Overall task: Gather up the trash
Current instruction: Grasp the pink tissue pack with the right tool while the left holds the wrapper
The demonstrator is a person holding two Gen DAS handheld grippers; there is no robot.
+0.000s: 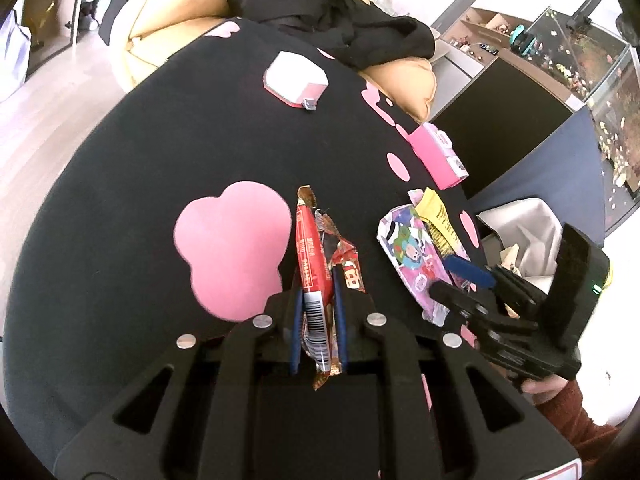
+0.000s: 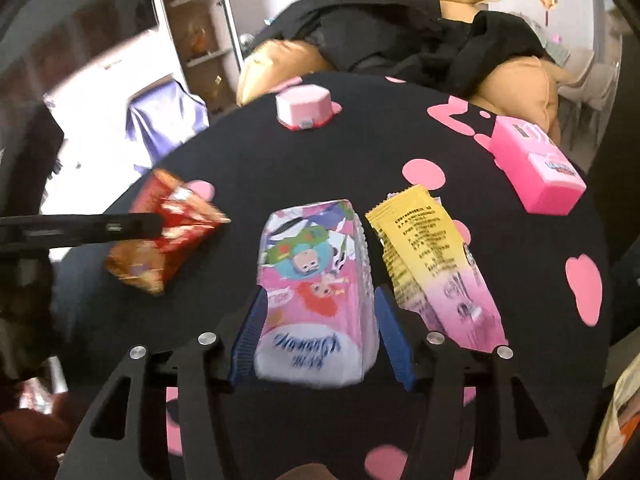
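The red snack wrapper (image 1: 316, 276) sits low in the left wrist frame's centre, pinched between the left gripper (image 1: 318, 304) fingers, seemingly for carrying to the white-lined bin (image 1: 524, 240) at right, where crumpled paper shows. The cartoon-printed packet (image 2: 316, 280) lies on the desk (image 2: 240, 152) between the right gripper (image 2: 320, 320) fingers, which flank it; contact is unclear. A yellow sachet (image 2: 416, 240) lies just beside.
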